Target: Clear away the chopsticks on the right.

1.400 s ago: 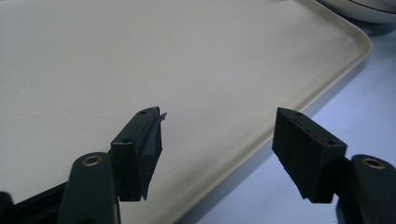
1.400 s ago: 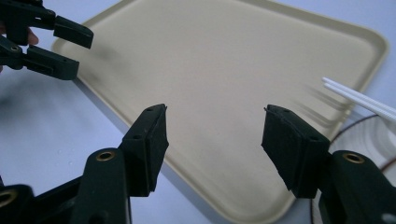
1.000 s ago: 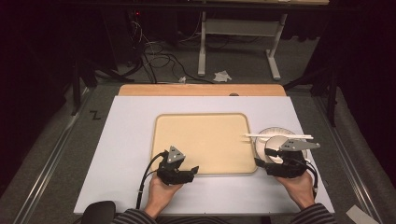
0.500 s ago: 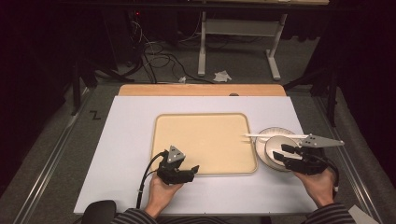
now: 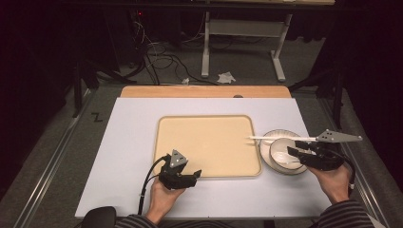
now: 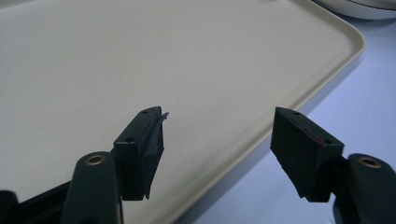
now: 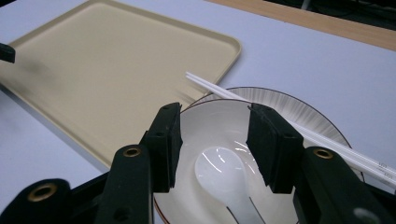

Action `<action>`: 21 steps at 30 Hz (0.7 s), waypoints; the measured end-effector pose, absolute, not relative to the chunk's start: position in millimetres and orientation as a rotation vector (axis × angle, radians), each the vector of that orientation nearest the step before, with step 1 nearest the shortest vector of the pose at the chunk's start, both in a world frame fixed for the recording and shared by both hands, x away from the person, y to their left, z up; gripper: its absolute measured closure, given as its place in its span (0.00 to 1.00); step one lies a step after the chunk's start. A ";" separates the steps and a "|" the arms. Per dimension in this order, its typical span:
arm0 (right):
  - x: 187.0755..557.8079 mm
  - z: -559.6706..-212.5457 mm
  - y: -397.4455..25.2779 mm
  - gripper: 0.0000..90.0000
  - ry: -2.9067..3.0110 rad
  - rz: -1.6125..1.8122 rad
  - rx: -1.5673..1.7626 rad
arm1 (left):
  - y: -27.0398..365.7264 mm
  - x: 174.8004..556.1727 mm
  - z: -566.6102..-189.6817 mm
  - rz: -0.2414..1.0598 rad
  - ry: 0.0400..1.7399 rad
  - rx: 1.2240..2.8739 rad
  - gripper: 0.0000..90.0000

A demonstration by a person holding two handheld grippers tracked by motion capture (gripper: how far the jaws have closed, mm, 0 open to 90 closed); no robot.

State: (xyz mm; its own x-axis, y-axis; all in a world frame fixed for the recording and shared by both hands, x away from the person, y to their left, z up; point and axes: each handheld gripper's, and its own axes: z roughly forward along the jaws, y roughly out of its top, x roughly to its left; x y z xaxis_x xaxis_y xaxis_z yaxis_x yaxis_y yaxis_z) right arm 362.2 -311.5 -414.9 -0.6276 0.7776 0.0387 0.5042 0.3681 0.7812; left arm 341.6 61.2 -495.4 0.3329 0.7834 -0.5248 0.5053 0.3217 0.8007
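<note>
Scene: While the left claw point(image 5: 190, 177) idled, spread and empty, at the tray's point(image 5: 209, 142) near rim, the right claw point(image 7: 212, 144) hovered spread over the bowl point(image 5: 284, 152), just right of the tray.
Contents: spoon point(image 7: 224, 179) inside the bowl; chopsticks point(image 5: 280, 138) across its far rim, tips over the tray's edge.
Technique: likely best to lower squarely and pinch one piece without tipping the bowl on the worktop point(image 5: 133, 142).
Markings: none legible.

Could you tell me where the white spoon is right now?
In the right gripper view the white spoon lies inside the small white bowl, right of the beige tray.
</note>
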 end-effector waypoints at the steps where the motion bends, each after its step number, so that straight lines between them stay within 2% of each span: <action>1: 363.0 -413.7 -314.4 0.62 2.294 1.125 1.129 | 60.8 341.4 -495.3 0.277 1.319 1.325 0.40; 10: 370.1 -408.0 -328.9 0.60 2.262 1.119 1.145 | 61.1 338.4 -495.1 0.287 1.315 1.340 0.40; 21: 388.3 -402.9 -343.0 0.67 2.244 1.137 1.162 | 66.4 331.9 -492.9 0.284 1.319 1.339 0.39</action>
State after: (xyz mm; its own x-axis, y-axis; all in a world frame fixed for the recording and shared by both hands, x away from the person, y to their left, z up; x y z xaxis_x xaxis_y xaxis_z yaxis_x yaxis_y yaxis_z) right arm 388.3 -343.0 -402.9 -0.5925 0.8046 0.0390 0.5076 0.3352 0.7937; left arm 331.9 66.4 -492.9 0.3330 0.7883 -0.5174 0.5058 0.3138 0.8036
